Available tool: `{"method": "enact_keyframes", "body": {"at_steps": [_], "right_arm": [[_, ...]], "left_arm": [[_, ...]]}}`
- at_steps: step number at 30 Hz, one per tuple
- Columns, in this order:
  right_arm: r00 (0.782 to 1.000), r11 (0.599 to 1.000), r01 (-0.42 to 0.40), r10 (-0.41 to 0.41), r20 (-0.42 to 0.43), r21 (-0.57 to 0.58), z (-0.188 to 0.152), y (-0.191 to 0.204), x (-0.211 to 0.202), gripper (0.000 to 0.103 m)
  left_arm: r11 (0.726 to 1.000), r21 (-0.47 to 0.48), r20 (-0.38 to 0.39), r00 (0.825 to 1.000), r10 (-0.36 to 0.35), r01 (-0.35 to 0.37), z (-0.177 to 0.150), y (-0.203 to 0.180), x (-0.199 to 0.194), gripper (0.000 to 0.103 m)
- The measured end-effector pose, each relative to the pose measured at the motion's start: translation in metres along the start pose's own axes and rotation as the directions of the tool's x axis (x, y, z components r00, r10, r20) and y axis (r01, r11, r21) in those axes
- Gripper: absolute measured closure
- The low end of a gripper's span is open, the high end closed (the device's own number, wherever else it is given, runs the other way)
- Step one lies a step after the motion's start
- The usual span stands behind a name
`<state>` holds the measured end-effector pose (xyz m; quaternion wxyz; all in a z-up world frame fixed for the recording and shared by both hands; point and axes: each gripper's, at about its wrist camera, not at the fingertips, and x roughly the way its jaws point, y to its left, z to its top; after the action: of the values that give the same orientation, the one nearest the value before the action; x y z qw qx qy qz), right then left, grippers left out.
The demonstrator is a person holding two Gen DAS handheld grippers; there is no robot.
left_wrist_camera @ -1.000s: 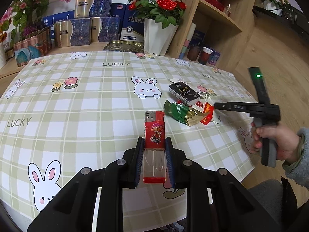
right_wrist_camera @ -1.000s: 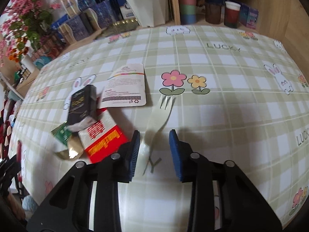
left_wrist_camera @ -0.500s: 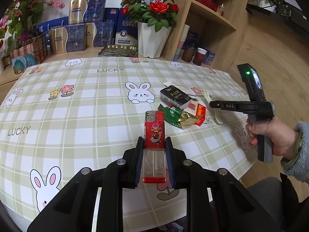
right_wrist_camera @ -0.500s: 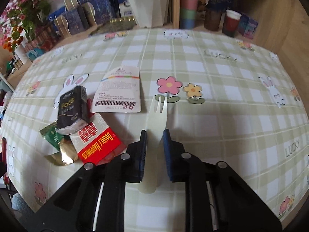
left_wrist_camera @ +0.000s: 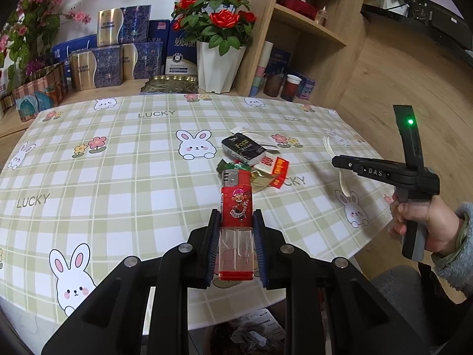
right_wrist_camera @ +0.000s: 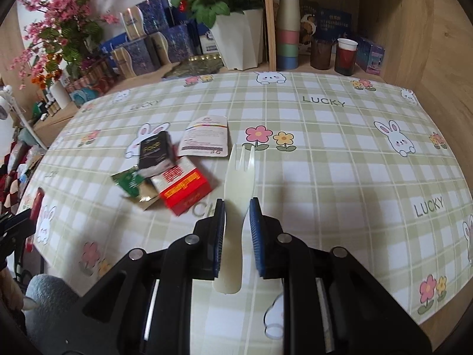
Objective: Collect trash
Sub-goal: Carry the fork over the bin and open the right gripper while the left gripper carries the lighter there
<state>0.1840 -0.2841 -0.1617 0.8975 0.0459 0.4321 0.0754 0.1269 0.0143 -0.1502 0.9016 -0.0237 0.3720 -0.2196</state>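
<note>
My left gripper (left_wrist_camera: 236,216) is shut on a red lighter (left_wrist_camera: 236,207) and holds it above the near table edge. My right gripper (right_wrist_camera: 238,207) is shut on a white plastic fork (right_wrist_camera: 239,174), lifted off the table; it also shows in the left wrist view (left_wrist_camera: 338,162), with the fork (left_wrist_camera: 328,145) pointing up. On the checked tablecloth (right_wrist_camera: 325,148) lie a black box (right_wrist_camera: 155,151), a red and white carton (right_wrist_camera: 183,189), a green and gold wrapper (right_wrist_camera: 133,183) and a white sachet (right_wrist_camera: 207,136).
A bin with scraps (left_wrist_camera: 245,334) shows under the near table edge. A white pot of red roses (left_wrist_camera: 218,59), gift boxes (left_wrist_camera: 118,56), stacked cups (right_wrist_camera: 288,41) and wooden shelves (left_wrist_camera: 310,38) stand behind the table.
My right gripper closed on the fork and lifted it off the table. My left gripper pulled back and up with the lighter still held.
</note>
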Motion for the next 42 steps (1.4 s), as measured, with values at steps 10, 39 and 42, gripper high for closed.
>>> {"method": "enact_keyframes", "body": {"at_steps": [10, 39, 42], "right_arm": [[0.999, 0.999, -0.046, 0.047, 0.026, -0.027, -0.033, 0.005, -0.041, 0.083], [0.947, 0.954, -0.237, 0.185, -0.264, -0.181, -0.178, 0.091, -0.027, 0.083], [0.921, 0.954, -0.256, 0.192, -0.339, -0.157, -0.19, 0.096, -0.01, 0.083]], "left_arm": [[1.0, 0.014, 0.02, 1.0, -0.001, 0.001, -0.008, -0.016, -0.029, 0.081], [1.0, 0.002, -0.003, 1.0, 0.007, -0.007, -0.062, -0.029, -0.068, 0.081], [1.0, 0.001, -0.014, 1.0, 0.002, -0.002, -0.068, -0.03, -0.066, 0.081]]}}
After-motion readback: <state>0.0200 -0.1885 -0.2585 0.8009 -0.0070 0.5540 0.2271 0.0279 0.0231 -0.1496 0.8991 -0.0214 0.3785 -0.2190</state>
